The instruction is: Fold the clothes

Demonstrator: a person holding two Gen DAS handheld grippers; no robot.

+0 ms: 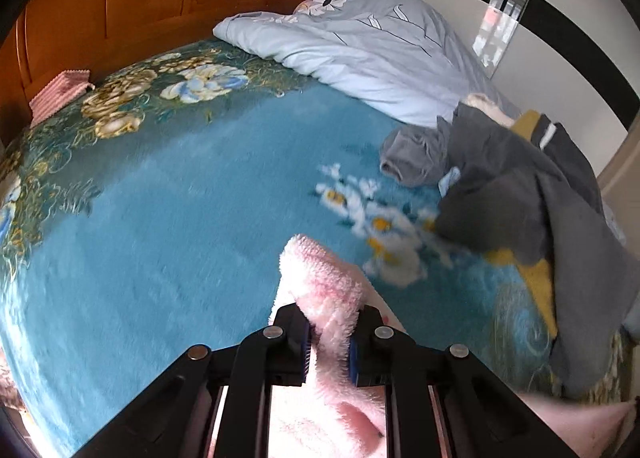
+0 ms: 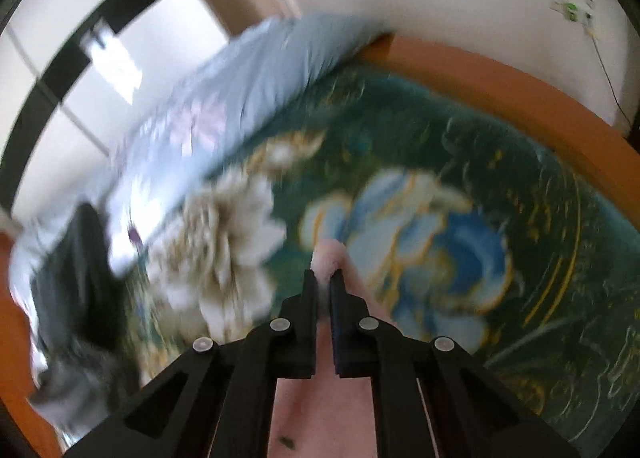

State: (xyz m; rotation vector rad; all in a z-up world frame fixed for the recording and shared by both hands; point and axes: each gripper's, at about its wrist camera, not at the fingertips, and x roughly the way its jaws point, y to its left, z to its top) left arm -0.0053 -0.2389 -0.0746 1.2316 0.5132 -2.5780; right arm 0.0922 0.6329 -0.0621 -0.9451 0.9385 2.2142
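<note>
Pink fleece garment (image 1: 320, 290) is pinched in both grippers above the bed. Left gripper (image 1: 329, 338) has its jaws narrowly clamped on a thick fold of it; right gripper (image 2: 324, 290) has its jaws nearly together on a thin edge. Below lies a teal floral blanket (image 1: 160, 218). Grey clothes (image 1: 512, 186) are heaped at the right, near a pale blue duvet (image 1: 380, 58).

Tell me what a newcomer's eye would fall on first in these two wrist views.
First, the fluffy pink garment, pinched in the left gripper and the right gripper, low and central in both views. Beyond it spreads the teal floral blanket, with a dark grey clothes heap at its right edge in the left view.
</note>
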